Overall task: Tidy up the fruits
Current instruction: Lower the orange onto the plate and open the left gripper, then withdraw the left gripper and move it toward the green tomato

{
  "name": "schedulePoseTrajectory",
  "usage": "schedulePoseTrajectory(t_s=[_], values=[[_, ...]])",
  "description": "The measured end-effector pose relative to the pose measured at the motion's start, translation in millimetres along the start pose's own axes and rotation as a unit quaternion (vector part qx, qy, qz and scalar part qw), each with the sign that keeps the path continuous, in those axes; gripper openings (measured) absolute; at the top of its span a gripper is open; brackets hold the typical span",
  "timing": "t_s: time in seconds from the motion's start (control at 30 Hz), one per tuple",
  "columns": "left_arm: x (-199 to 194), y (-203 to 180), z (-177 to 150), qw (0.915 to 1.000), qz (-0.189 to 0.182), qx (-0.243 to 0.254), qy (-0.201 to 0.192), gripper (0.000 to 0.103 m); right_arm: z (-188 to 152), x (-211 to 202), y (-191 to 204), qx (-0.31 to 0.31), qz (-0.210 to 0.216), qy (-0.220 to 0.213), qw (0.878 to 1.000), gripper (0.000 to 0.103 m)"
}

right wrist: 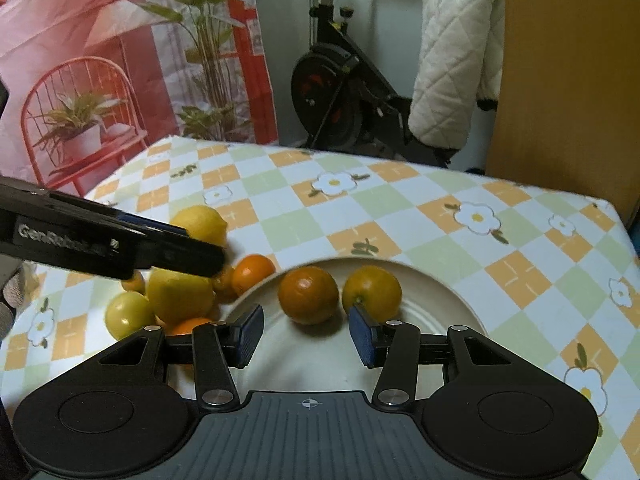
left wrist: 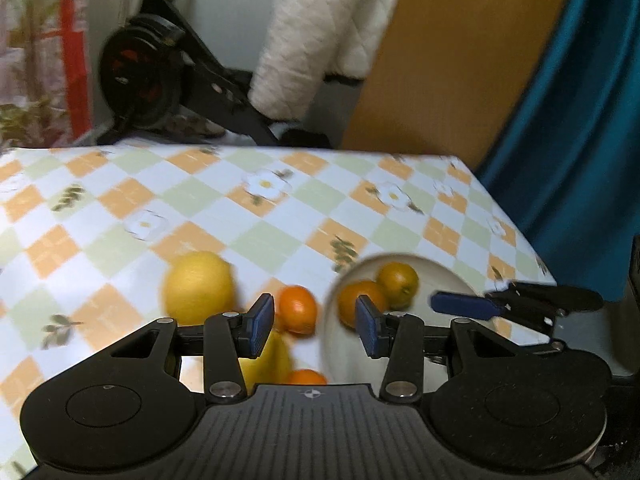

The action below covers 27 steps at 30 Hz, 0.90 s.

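Right wrist view alone shows a yellow-green round fruit [right wrist: 127, 314] left of the round cream plate [right wrist: 440, 296]; left wrist view is blurred. Two oranges [right wrist: 308, 295] [right wrist: 372, 293] lie in the plate; yellow lemons [right wrist: 202, 224] and small oranges [right wrist: 253, 274] cluster on the checked tablecloth [right wrist: 400, 208] just left of it. Left gripper [left wrist: 315, 326] and right gripper [right wrist: 306, 334] tilt downward, jaws partly apart, empty.

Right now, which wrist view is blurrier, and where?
Left wrist view: motion smear on the lemon, the oranges and the tablecloth; only the left tongs stay crisp. Right wrist view: sharp on the plate, with fisheye bending at the edges.
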<state>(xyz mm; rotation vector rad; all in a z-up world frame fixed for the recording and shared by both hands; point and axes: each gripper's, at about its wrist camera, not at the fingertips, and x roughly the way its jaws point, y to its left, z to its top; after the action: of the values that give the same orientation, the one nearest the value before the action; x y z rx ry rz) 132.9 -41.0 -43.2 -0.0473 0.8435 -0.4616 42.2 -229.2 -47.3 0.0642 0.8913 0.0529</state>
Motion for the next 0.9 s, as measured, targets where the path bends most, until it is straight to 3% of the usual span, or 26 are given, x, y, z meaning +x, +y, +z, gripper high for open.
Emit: schedulePoseTrajectory(t_s=[0.13,0.3,0.53,0.9], values=[[-27.9,25.2,7.3,0.9988,0.028,-0.023,-0.033,0.047,4.3,-3.4,8.3,-0.003,0.005,-0.007,1.000,0.044],[-56.7,43.8,12.5,0.9946,0.083,-0.015,-0.060,0.047,9.1,-3.3,21.3,-0.005,0.015,-0.014,1.000,0.044],[-73.5,58.9,-1.0,0.9935,0.092,-0.032,-0.059,0.047,4.1,2.3,48.5,-0.011,0.040,-0.010,0.999,0.044],[-66.2,54.2,-30.1,0.9961,0.069,-0.043,-0.034,0.047,-16.2,8.0,86.8,-0.033,0.067,0.015,0.997,0.044]])
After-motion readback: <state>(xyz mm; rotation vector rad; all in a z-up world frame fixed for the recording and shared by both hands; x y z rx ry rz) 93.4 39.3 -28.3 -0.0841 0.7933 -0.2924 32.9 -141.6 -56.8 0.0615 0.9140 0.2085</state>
